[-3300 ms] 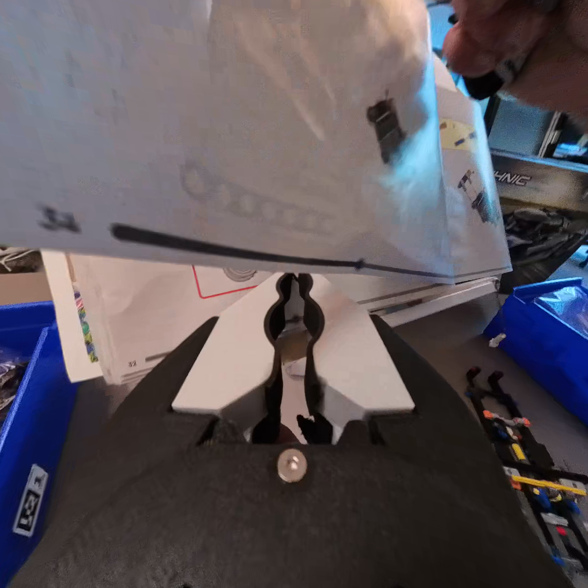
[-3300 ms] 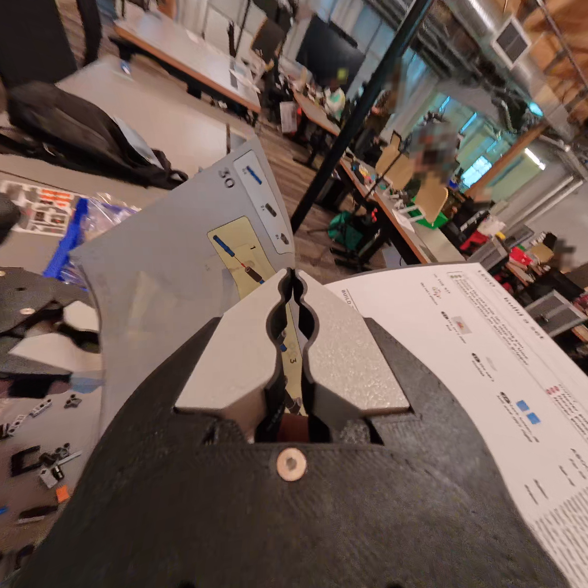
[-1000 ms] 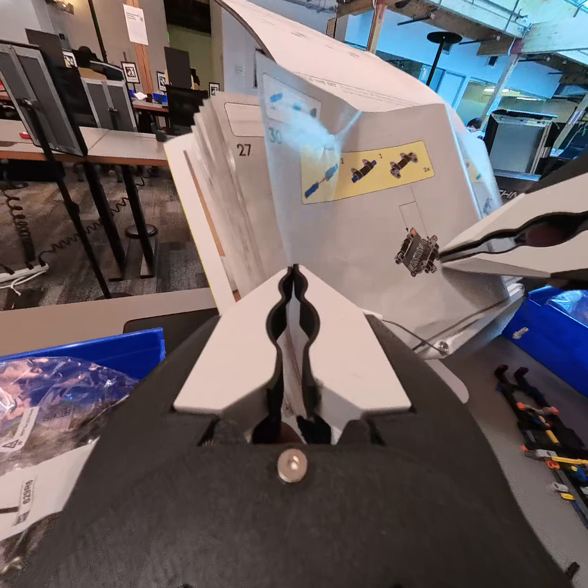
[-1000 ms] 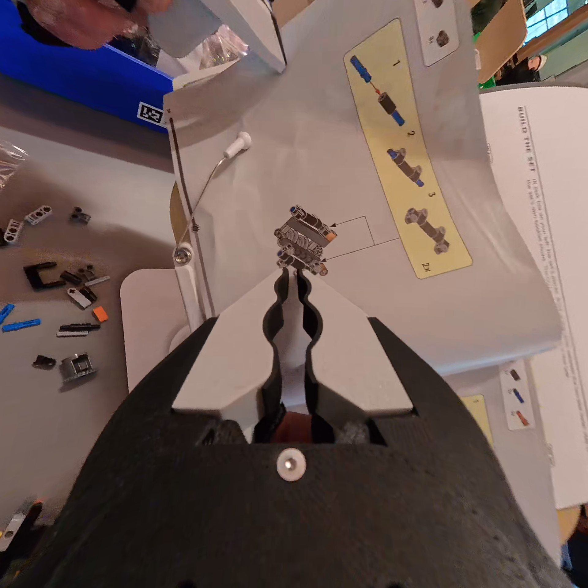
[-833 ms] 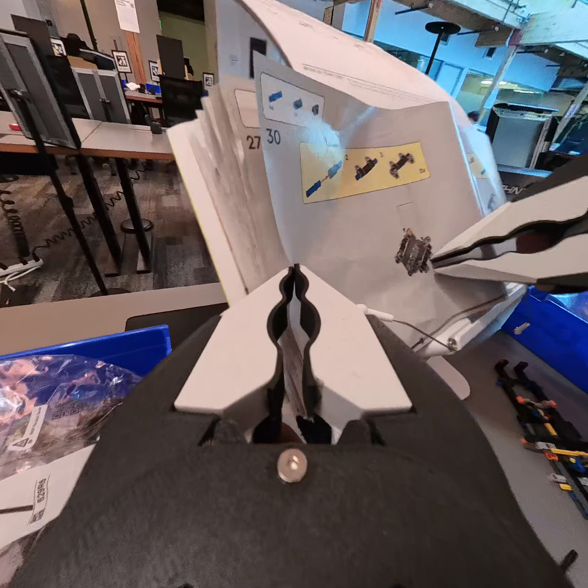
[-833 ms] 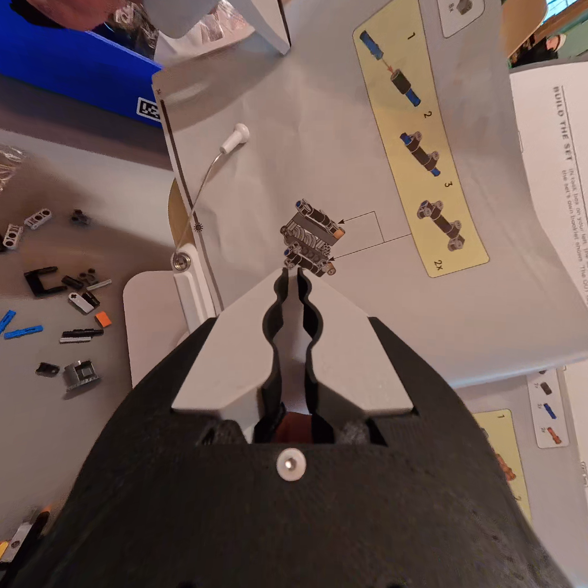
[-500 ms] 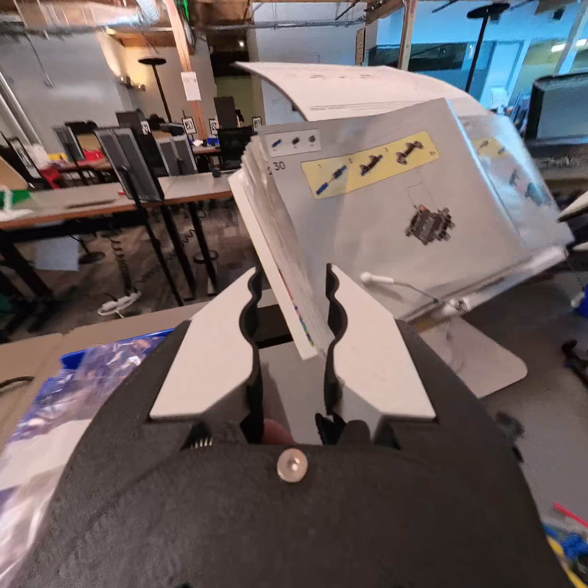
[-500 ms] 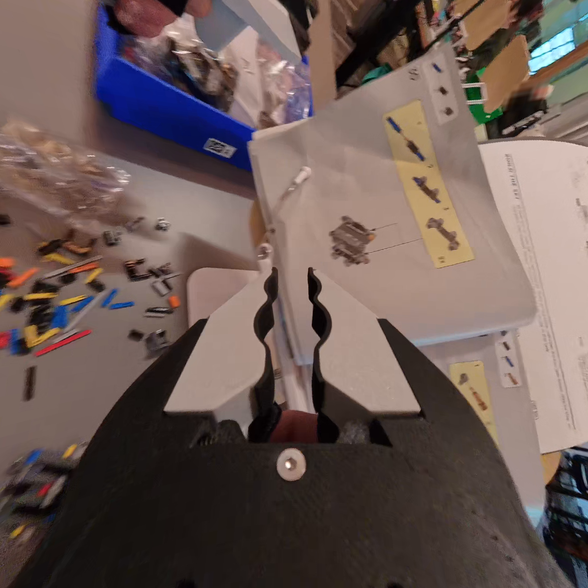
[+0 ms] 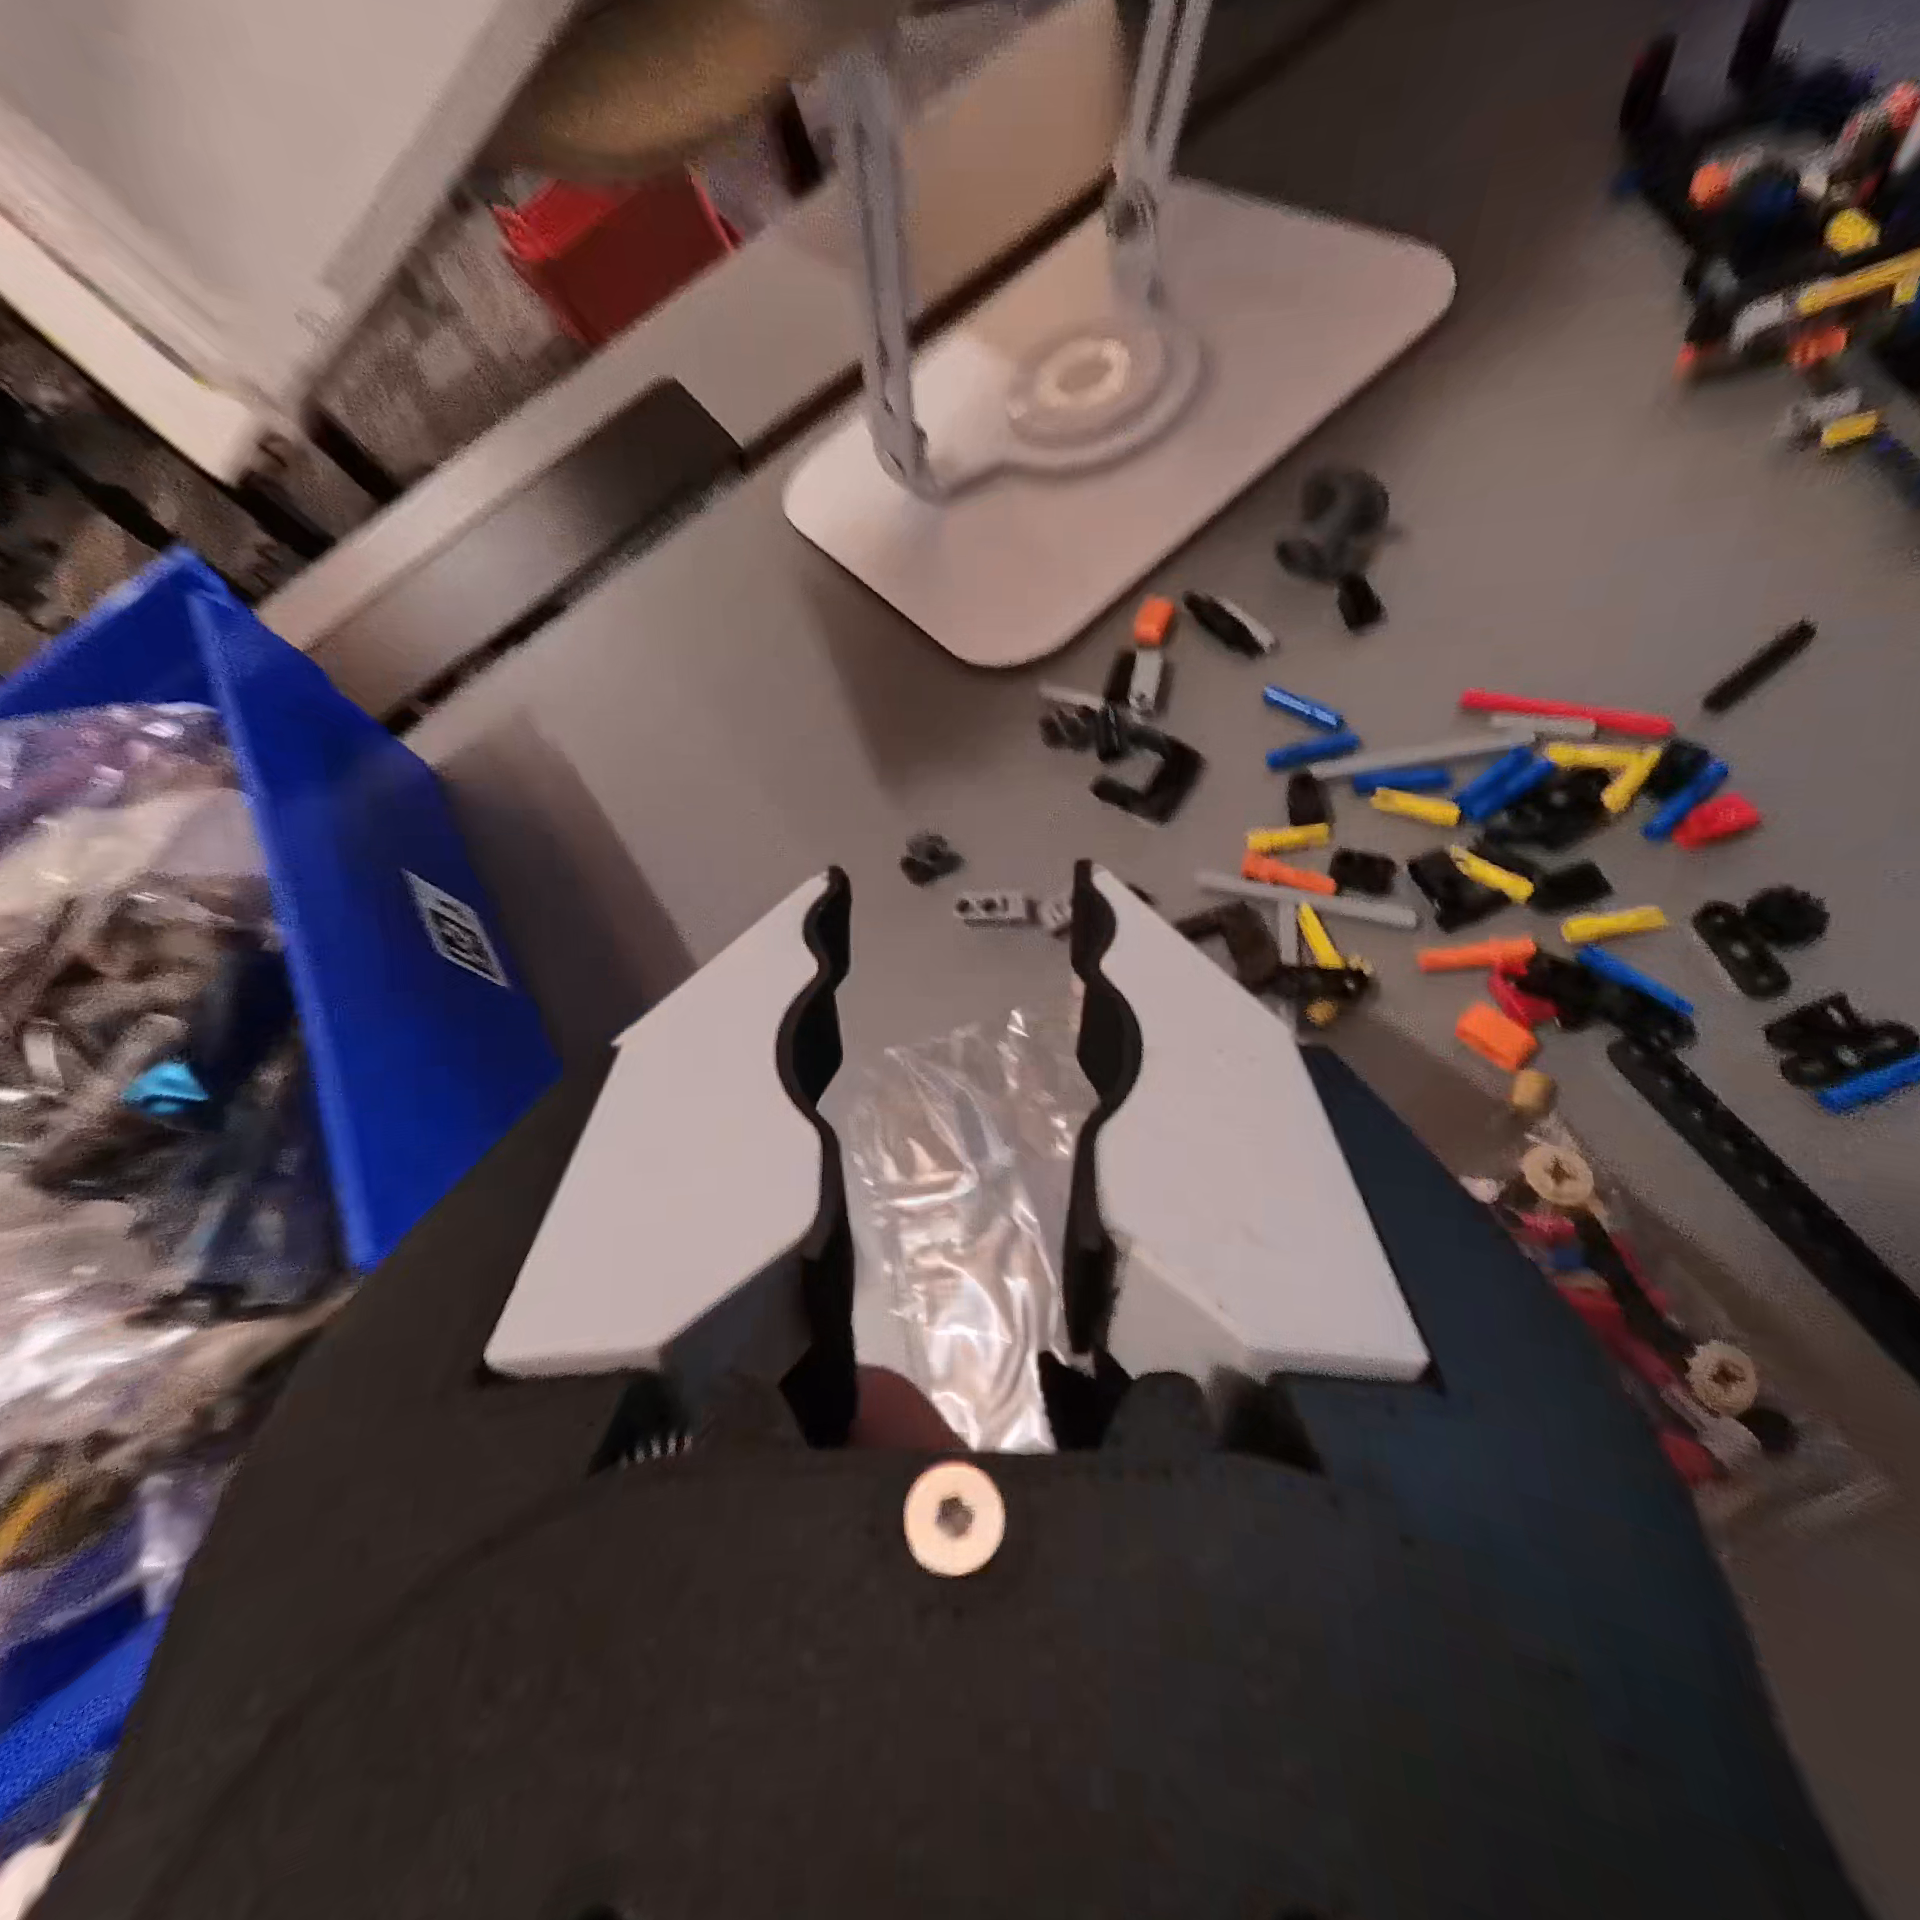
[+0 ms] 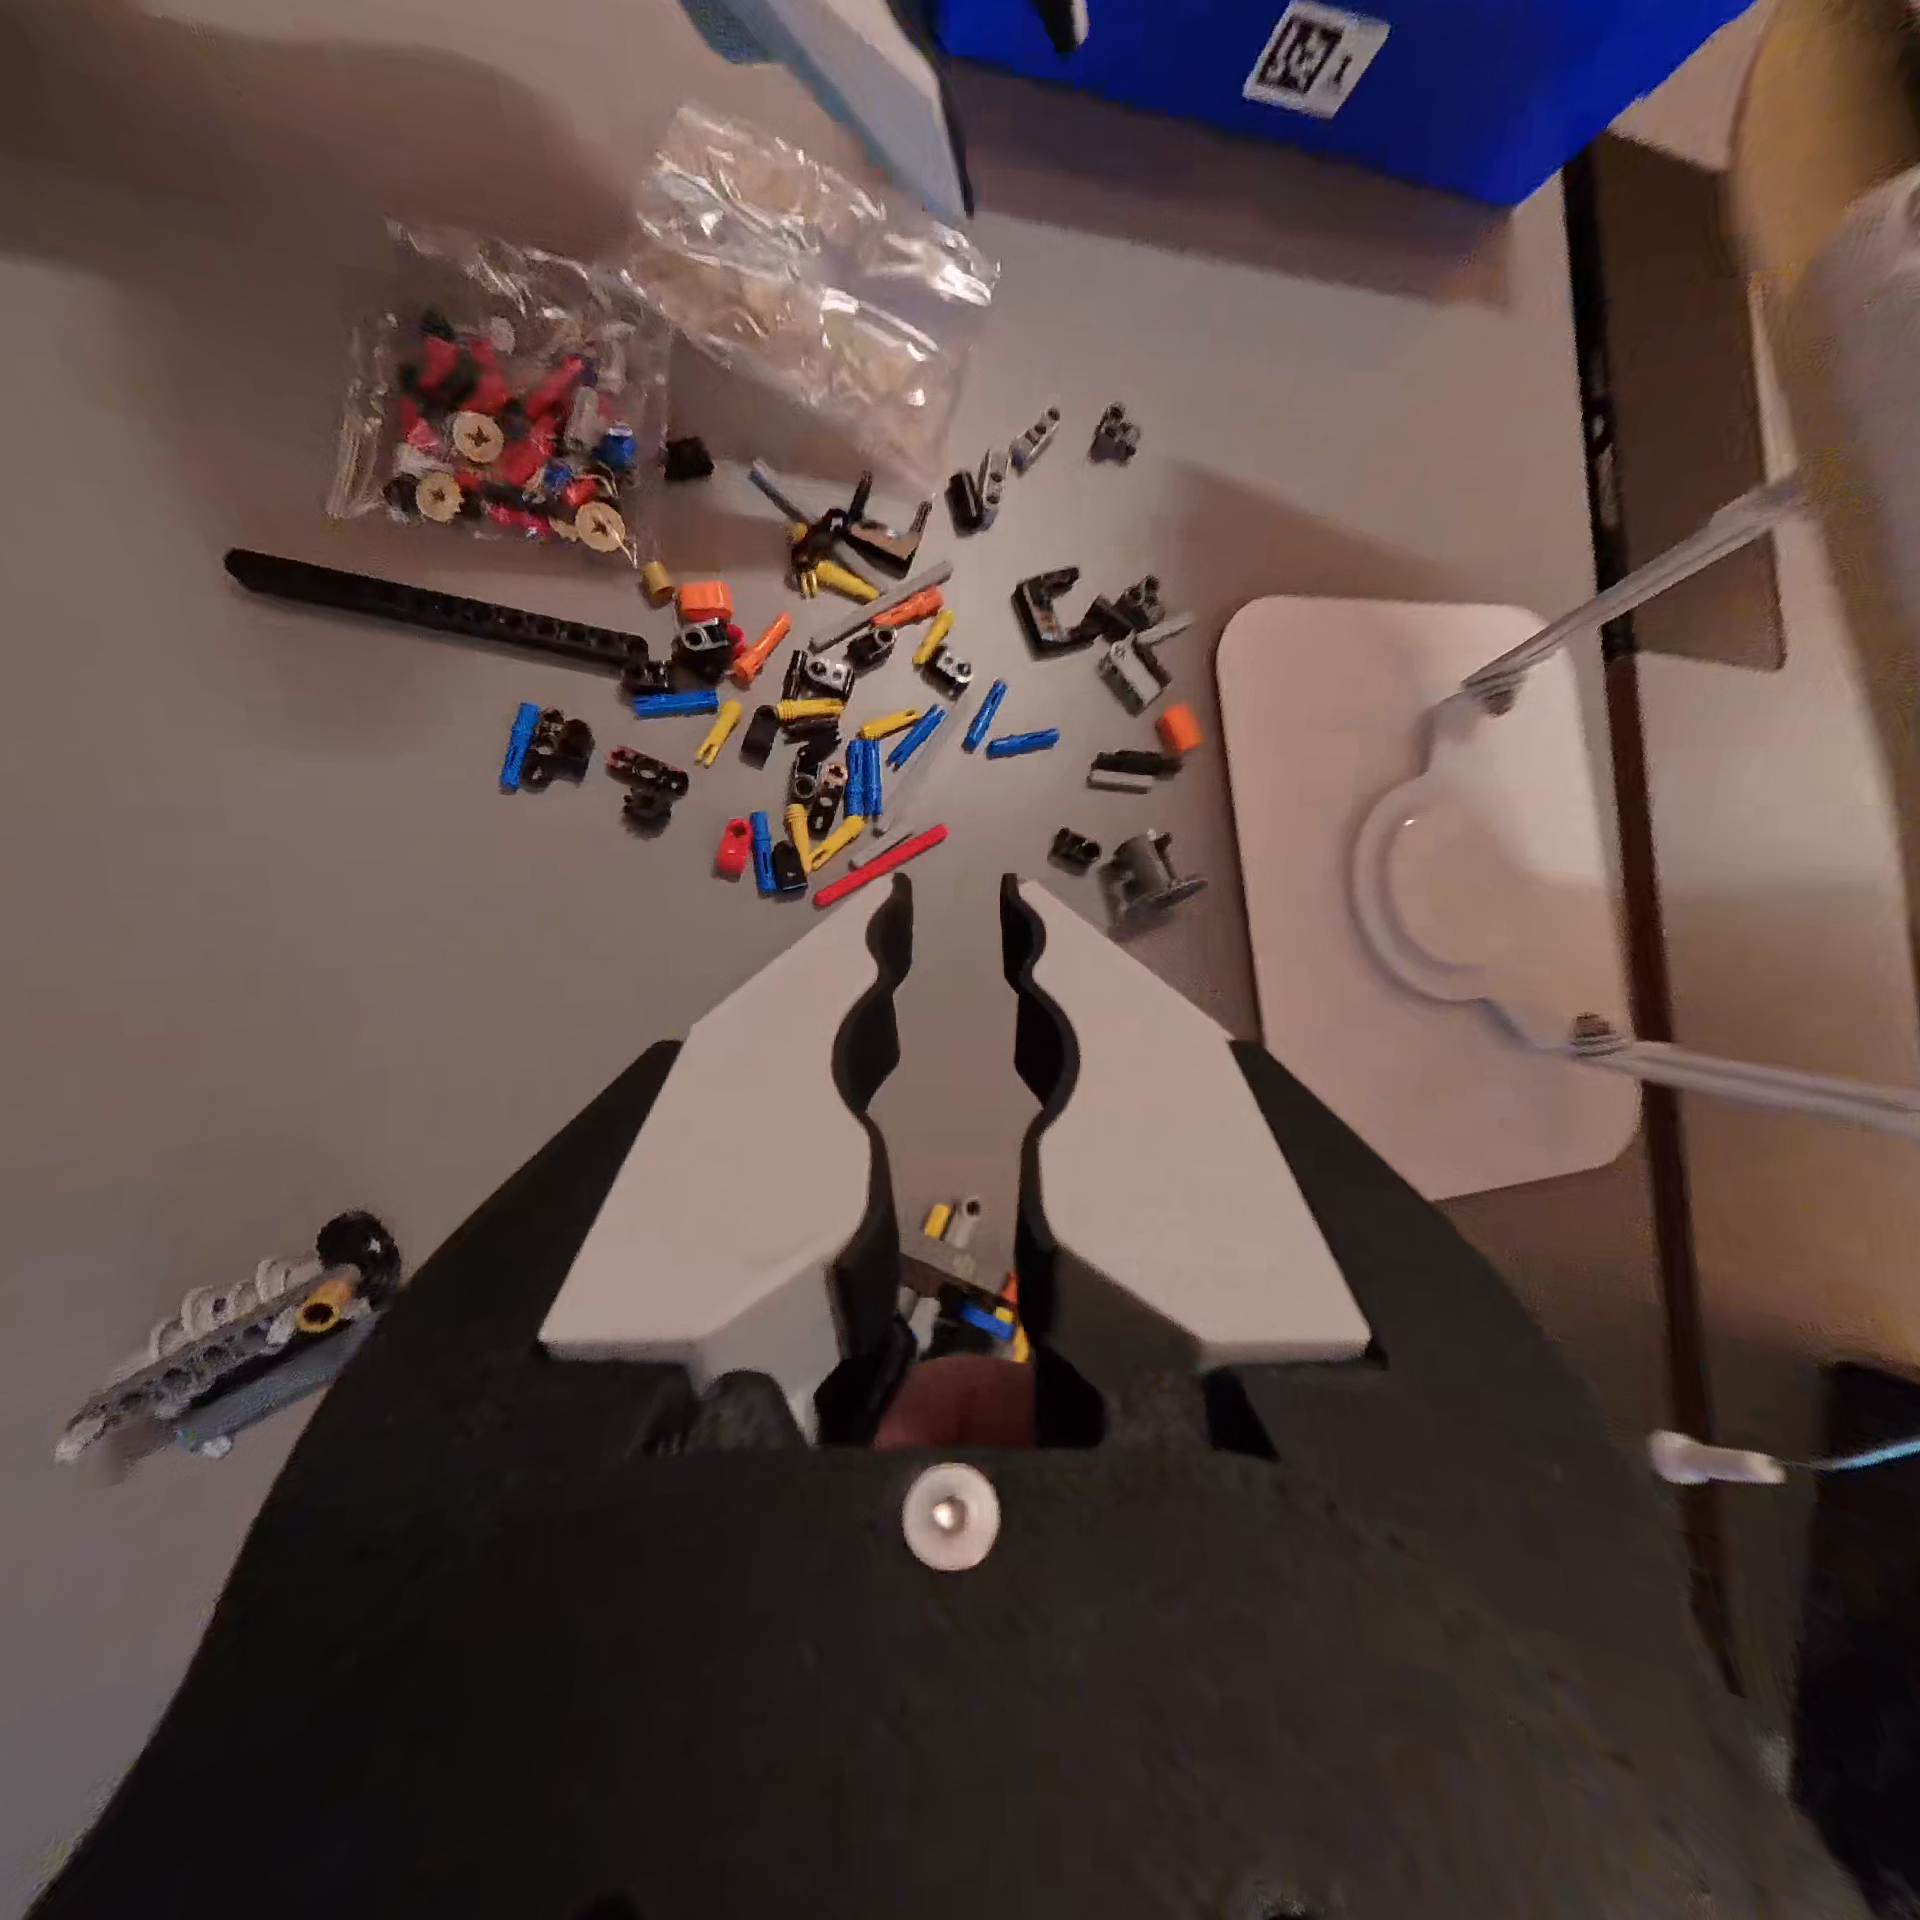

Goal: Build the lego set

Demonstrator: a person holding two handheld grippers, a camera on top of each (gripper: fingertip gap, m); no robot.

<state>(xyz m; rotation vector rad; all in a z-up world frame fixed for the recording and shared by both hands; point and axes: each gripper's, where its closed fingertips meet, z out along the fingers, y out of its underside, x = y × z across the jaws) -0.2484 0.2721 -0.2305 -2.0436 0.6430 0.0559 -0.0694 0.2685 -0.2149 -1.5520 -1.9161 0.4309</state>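
Note:
Loose Lego pieces (image 10: 831, 707), blue, yellow, black, orange and red, lie scattered on the grey table; they also show in the left wrist view (image 9: 1455, 831). My right gripper (image 10: 953, 888) is open and empty above the table, with its tips next to a red axle (image 10: 881, 852). Part of a built model (image 10: 956, 1288) shows below, between its fingers. My left gripper (image 9: 956, 883) is open and empty over a clear plastic bag (image 9: 966, 1164). A small grey piece (image 9: 1003, 907) lies just beyond its tips. A built model (image 9: 1818, 260) stands at the far right, blurred.
The white base of the booklet stand (image 10: 1403, 727) sits beside the pieces, and also shows in the left view (image 9: 1143, 416). A blue bin (image 9: 364, 987) holds bagged parts. A bag of red parts (image 10: 499, 447), a long black beam (image 10: 436, 608) and a grey sub-assembly (image 10: 229, 1340) lie nearby. About 20 cm separates my left fingertips from my right. The small grey piece (image 9: 1003, 907) sits 9 cm or so from the ends of my left fingers. It turns up in the right wrist view (image 10: 1040, 441) as well. Measured from the fingertips, the red axle (image 10: 881, 852) is 10 cm or so from the right gripper and 15 cm from the left. Look for it in the left wrist view (image 9: 1560, 723) too.
Both grippers were shut on the booklet's pages. They have opened, let go and swung down from the booklet to the table with the loose pieces.

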